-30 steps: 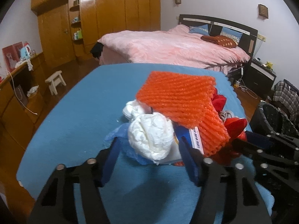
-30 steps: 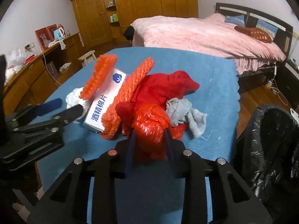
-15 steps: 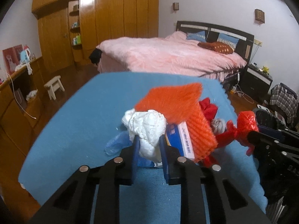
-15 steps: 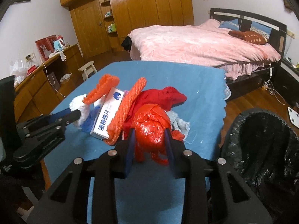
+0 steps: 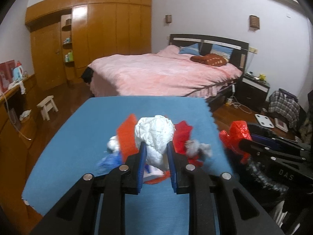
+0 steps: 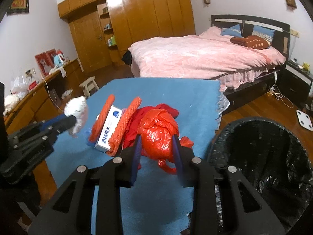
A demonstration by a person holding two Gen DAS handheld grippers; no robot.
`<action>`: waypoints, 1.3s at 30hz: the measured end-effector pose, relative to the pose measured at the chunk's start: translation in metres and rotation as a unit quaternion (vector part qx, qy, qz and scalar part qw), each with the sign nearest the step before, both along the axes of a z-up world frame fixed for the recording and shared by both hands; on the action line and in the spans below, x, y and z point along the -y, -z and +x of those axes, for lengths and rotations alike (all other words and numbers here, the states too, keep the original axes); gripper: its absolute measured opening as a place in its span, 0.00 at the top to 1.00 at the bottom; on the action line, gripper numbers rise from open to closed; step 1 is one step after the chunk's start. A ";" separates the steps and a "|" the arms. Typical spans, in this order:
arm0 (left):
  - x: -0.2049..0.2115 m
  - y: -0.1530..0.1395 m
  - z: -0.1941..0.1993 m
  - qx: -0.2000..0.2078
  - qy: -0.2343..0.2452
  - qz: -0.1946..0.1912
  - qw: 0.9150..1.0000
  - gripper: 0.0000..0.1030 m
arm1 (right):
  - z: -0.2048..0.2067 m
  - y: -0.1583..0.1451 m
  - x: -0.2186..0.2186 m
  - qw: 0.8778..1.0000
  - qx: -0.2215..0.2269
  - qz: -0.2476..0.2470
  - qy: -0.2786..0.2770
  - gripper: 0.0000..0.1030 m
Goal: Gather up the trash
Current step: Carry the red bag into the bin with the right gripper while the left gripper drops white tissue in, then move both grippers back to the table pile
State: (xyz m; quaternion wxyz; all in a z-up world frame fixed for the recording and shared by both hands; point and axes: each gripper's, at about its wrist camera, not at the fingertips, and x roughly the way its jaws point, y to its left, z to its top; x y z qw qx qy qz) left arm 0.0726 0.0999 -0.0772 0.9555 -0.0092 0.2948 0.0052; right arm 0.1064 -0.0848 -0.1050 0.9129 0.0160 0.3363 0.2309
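Note:
My left gripper (image 5: 156,150) is shut on a crumpled white paper wad (image 5: 154,133) and holds it above the blue table (image 5: 82,137). My right gripper (image 6: 157,143) is shut on a knotted red plastic bag (image 6: 158,131), lifted off the table near its right edge. The black-lined trash bin (image 6: 262,156) stands just right of the table. On the table lie orange foam netting (image 6: 129,121) around a white and blue box (image 6: 108,129), a red cloth (image 6: 168,108), a grey sock (image 5: 197,147) and a blue bag (image 5: 107,160).
A pink bed (image 5: 162,74) stands behind the table, with a wooden wardrobe (image 5: 88,39) at the back left. A low cabinet (image 6: 35,96) and small stool (image 5: 47,105) are on the left. A white scale (image 6: 304,119) lies on the wooden floor.
Both grippers have risen and pulled back with their loads. The white wad and the red bag are lifted off the pile. The right gripper has moved toward the bin.

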 end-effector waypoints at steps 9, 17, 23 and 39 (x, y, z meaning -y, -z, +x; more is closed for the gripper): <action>0.053 -0.003 0.012 0.004 0.063 -0.003 0.998 0.79 | -0.006 -0.019 0.055 0.998 0.013 0.018 0.054 0.71; 0.125 0.002 0.033 0.000 0.142 -0.013 0.990 0.79 | -0.006 -0.011 0.129 0.989 0.014 -0.015 0.147 0.71; 0.181 0.011 0.046 -0.014 0.197 -0.025 0.980 0.79 | -0.015 0.000 0.179 0.977 0.011 -0.029 0.209 0.68; 0.189 0.017 0.055 -0.016 0.202 -0.017 0.979 0.26 | -0.027 0.008 0.214 0.961 0.031 -0.034 0.274 0.09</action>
